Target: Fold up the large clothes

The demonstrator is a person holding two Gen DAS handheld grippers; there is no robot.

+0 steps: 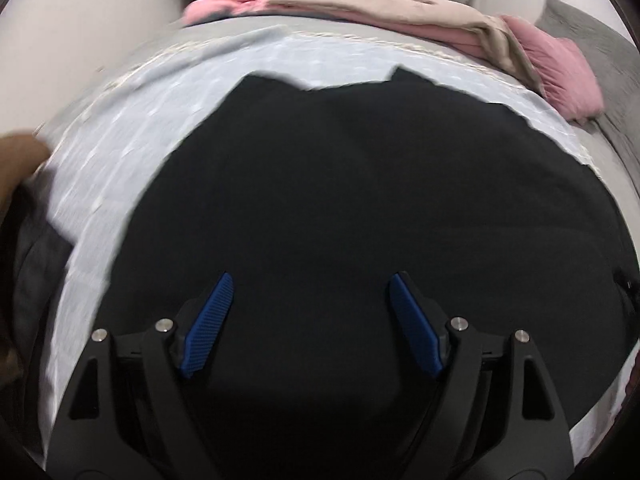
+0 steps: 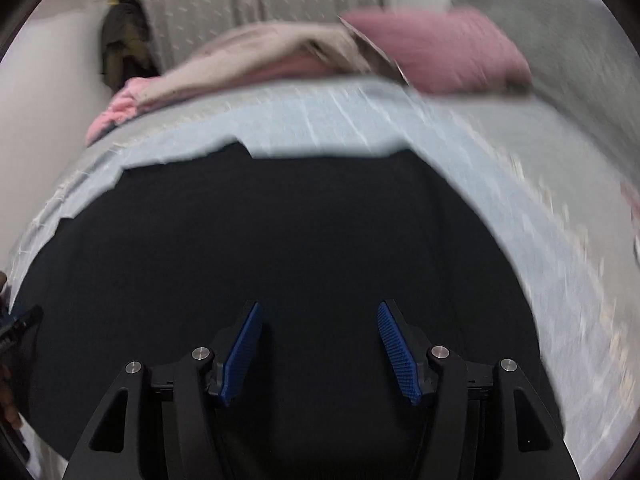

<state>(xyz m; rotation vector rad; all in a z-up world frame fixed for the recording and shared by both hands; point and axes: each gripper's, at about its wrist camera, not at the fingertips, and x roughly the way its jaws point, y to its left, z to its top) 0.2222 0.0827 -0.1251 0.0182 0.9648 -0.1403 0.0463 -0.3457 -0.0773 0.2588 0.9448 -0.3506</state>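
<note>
1. Underneath all, pale blue bedsheet (image 1: 132, 152): loose, so it may drag along with any pull.
2. Black garment (image 1: 340, 200), spread flat on the sheet (edges uneven): a careless pinch may catch both layers.
3. Heaped clothes (image 1: 360, 8), far side: could snag a fold.
4. Left gripper (image 1: 310, 280) and right gripper (image 2: 320, 308): fingers spread, holding nothing, above the garment.

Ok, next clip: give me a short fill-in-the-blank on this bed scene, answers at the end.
1. The garment spread flat on the bed is ____ in colour.
2. Both the left gripper and the right gripper are ____, holding nothing.
3. The pillow at the far side of the bed is ____.
4. The sheet under the garment is light ____.

Answers: black; open; pink; blue
</note>
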